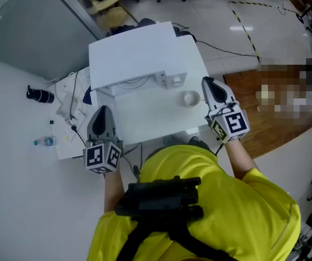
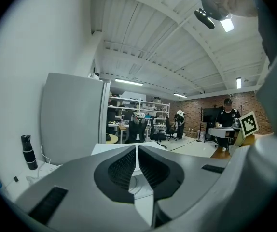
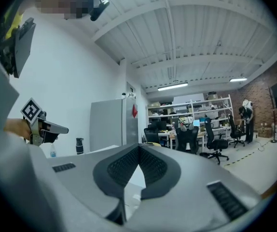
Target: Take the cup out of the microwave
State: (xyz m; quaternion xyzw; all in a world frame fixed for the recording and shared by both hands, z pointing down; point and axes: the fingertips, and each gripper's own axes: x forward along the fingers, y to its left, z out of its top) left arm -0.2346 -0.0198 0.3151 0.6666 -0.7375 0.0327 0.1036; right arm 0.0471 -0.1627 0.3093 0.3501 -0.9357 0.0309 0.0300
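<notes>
So, nearest the person, both tongs hovered just off the near edge of the white counter (image 1: pixel 145 118): the left tongs (image 1: pixel 103 111) by the near-left corner and the right tongs (image 1: pixel 207 82) further up, along the right edge. Each gripper view showed the same thing. The left tongs (image 2: pixel 137 150) were pinched together with nothing in them, and the right tongs (image 3: pixel 138 149) were closed tip to tip and empty too, so neither was holding anything. The bit that matters is the cup (image 1: pixel 190 98). It wasn't inside the microwave (image 1: pixel 139 53) at all as far as I could see. It sat out on the counter near the right edge, just in front of the microwave's front-right corner. It looked upright, mouth up, showing as a pale ring from above. It was just beside the right tongs, a little to their left, while the left tongs were well apart from it across the counter. My read is the right hand was clearly the nearer one, and the task looked more or less done. If anyone wanted to grab it again, those tongs would have to open first and come in from the right side. Beyond that there was only the microwave along the far edge, then open floor.
</notes>
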